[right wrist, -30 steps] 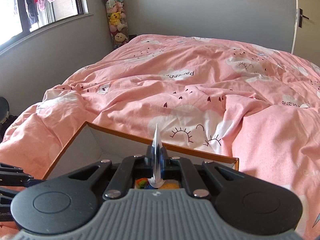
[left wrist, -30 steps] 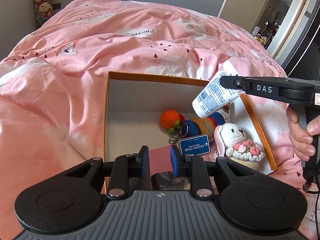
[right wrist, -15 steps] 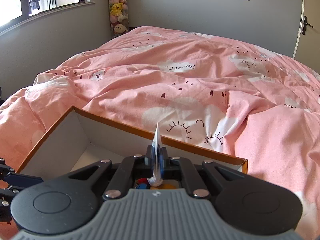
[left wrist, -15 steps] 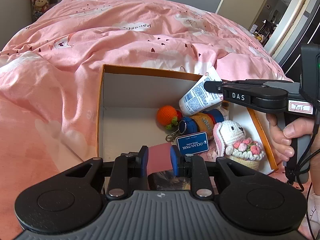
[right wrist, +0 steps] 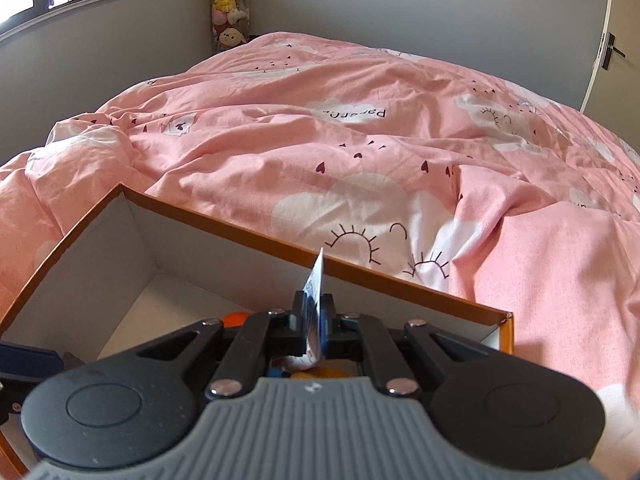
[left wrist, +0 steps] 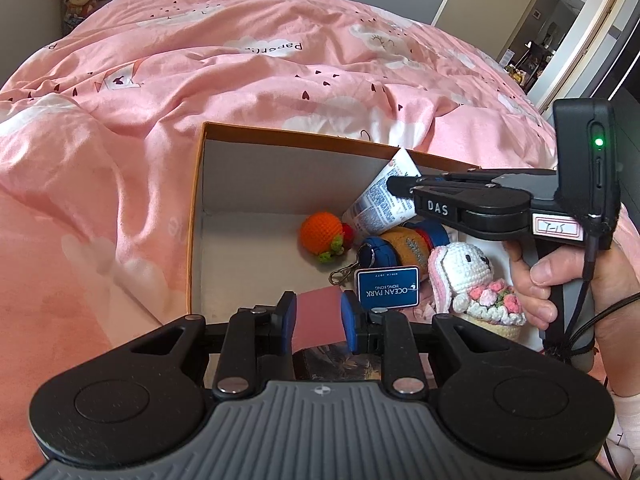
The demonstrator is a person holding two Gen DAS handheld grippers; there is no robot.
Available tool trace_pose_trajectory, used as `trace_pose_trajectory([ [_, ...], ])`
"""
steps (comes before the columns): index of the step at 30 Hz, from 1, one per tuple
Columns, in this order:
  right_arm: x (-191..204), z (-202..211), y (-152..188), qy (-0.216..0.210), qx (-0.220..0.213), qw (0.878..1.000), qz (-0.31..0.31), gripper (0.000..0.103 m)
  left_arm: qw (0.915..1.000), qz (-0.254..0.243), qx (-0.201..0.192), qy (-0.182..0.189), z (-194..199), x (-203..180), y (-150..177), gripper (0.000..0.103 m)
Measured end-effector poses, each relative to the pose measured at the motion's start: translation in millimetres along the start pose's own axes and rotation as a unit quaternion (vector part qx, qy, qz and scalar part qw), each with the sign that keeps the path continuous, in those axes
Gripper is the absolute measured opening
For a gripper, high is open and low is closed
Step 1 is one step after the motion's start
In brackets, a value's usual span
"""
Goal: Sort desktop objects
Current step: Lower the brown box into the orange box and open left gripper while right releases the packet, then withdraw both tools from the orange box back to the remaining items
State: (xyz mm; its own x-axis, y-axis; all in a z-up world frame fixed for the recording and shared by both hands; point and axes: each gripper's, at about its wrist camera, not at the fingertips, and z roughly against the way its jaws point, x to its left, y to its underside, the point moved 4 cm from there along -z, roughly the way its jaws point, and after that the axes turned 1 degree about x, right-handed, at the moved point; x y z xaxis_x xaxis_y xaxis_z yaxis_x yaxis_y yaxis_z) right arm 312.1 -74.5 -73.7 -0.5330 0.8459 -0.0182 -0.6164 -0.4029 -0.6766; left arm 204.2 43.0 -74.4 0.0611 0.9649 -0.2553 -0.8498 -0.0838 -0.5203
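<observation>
An open cardboard box [left wrist: 196, 216] with an orange rim sits on a bed under a pink quilt [left wrist: 240, 72], filling the centre of the left wrist view. At the bottom centre of that view the left gripper [left wrist: 319, 318] has its fingers closed narrowly on a dull red card [left wrist: 318, 312], held over the near edge of the box. Coming in from the right of the frame, the right gripper [left wrist: 394, 186], gripped by a hand [left wrist: 560, 280], has its fingers clamped on the flat crimped end of a white tube [left wrist: 380, 204], which hangs tilted over the right half of the box. Below the tube lie an orange knitted ball [left wrist: 322, 232], a blue and orange keyring toy [left wrist: 400, 244] with a blue tag [left wrist: 387, 290], and a white knitted rabbit [left wrist: 460, 270] near the right wall. In the right wrist view the tube's end [right wrist: 316, 280] stands edge-on between the closed fingers, low in the centre, above the box's far wall [right wrist: 240, 256].
</observation>
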Motion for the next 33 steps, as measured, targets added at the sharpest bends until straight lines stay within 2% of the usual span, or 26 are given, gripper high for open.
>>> trace_pose_trajectory([
  [9, 7.6, -0.6, -1.3, 0.018, -0.01, 1.0, 0.017, 0.009, 1.0, 0.003, -0.004, -0.003, 2.6, 2.2, 1.0, 0.028],
  [11, 8.1, 5.3, -1.5, 0.02, -0.016, 0.999, 0.02, 0.021, 1.0, 0.001, -0.007, -0.005, 4.3, 1.4, 1.1, 0.028],
  [15, 9.9, 20.2, -1.6, 0.022, -0.024, 0.999, 0.024, 0.025, 0.9998, -0.004, -0.012, -0.014, 8.0, -3.5, 2.6, 0.028],
  [17, 11.2, 29.4, -0.6, 0.023, -0.029, 0.999, 0.025, 0.032, 0.9996, -0.009, -0.018, -0.019, 11.9, -6.8, 4.5, 0.028],
  [22, 19.3, 57.7, 6.7, 0.029, -0.044, 0.998, 0.036, 0.039, 0.999, -0.015, -0.033, -0.025, 22.1, -15.1, 10.9, 0.029],
  [30, 34.0, 101.6, 33.2, 0.033, -0.07, 0.996, 0.038, 0.047, 0.9972, -0.028, -0.066, -0.023, 39.0, -29.3, 21.9, 0.033],
  [33, 38.1, 114.7, 43.5, 0.036, -0.082, 0.995, 0.039, 0.055, 0.9955, -0.026, -0.087, -0.026, 47.2, -32.4, 25.9, 0.034],
])
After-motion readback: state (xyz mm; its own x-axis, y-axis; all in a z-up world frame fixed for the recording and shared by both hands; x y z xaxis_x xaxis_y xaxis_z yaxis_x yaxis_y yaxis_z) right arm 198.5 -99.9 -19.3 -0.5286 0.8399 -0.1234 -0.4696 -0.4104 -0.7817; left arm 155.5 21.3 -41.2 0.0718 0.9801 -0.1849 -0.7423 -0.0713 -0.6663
